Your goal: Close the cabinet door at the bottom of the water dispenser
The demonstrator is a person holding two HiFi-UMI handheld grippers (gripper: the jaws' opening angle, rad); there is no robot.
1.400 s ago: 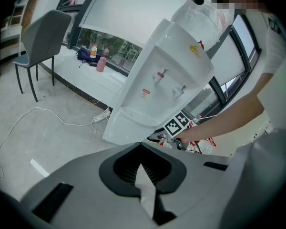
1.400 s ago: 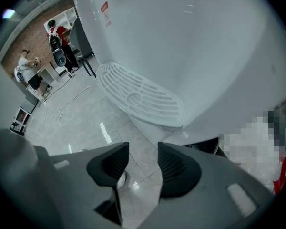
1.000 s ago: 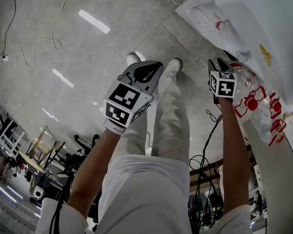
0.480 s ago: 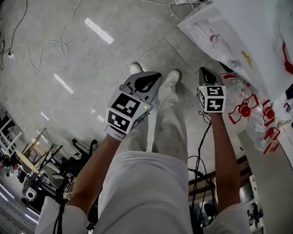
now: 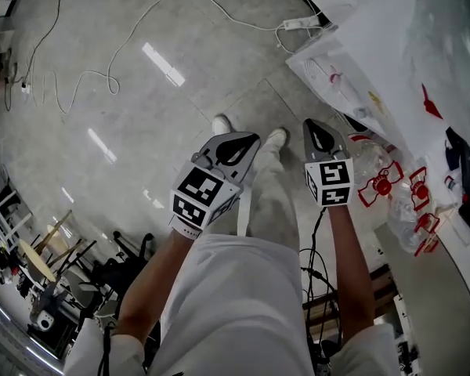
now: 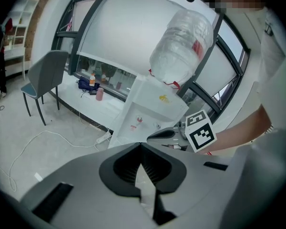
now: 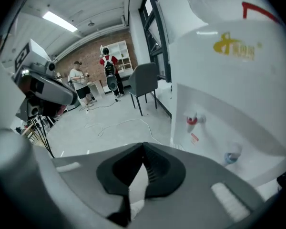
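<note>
The white water dispenser point(image 5: 360, 61) stands at the right, with its clear bottle point(image 5: 392, 186) beside my right hand. In the left gripper view the dispenser point(image 6: 148, 111) carries the bottle point(image 6: 181, 46) on top, and its lower cabinet is hidden behind my jaws. In the right gripper view the dispenser point(image 7: 229, 89) shows a red tap point(image 7: 193, 119) and a blue tap point(image 7: 231, 154). My left gripper point(image 5: 229, 141) and right gripper point(image 5: 316, 130) are both shut and hold nothing, raised above the floor and apart from the dispenser. Each set of tips meets: left gripper point(image 6: 141, 146), right gripper point(image 7: 143, 144).
A power strip point(image 5: 301, 22) and white cables point(image 5: 102, 77) lie on the tiled floor. The person's legs and shoes point(image 5: 221, 124) are below my grippers. A grey chair point(image 6: 43, 78) stands by the window. Two people point(image 7: 78, 78) stand far off. Stands and gear point(image 5: 63, 272) crowd the lower left.
Both grippers rose, the right one more, drawing left away from the dispenser. The right gripper's jaws went from open to shut. The view pulled back from the floor.
</note>
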